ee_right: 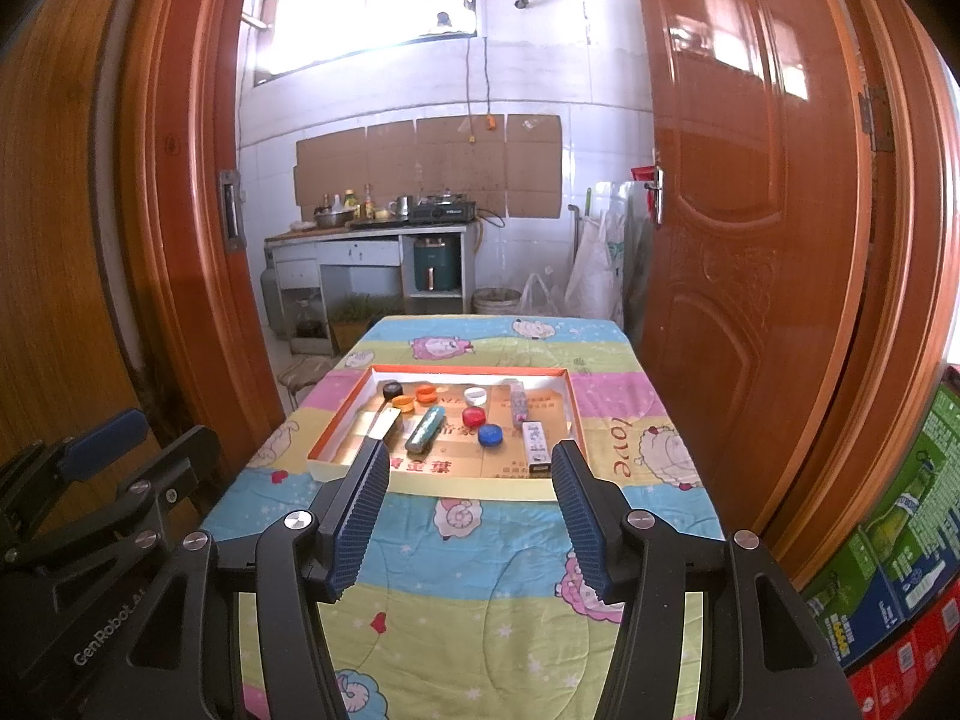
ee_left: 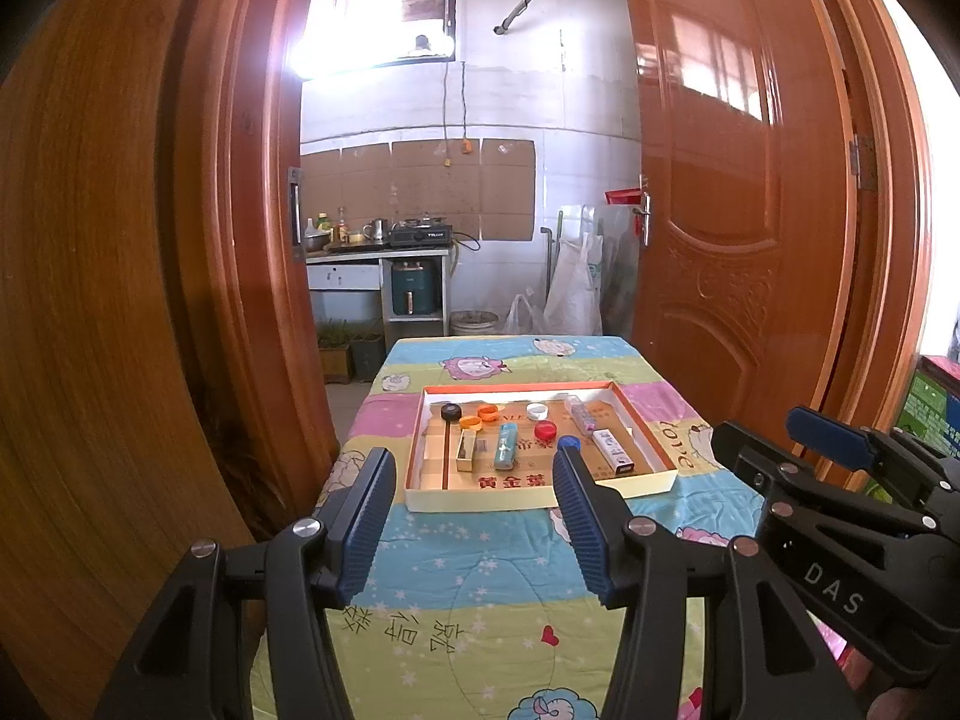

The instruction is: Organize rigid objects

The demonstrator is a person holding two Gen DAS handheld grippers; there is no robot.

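Both tongs, left gripper and right gripper, hang wide and empty over my quilted table. Wooden doors frame a kitchen at twelve o'clock. At twelve sits the tray holding boxes and bottle caps.

Two hand-held grippers hover side by side over the near edge of the surface, both angled slightly downward. The left hand-held gripper has its blue ribbed pads spread well apart, nothing between them. The right hand-held gripper matches it, jaws parted and empty, its pads facing each other across the gap. Each appears in the other's view, close alongside, not touching. A fingertip shows beneath the right tool.
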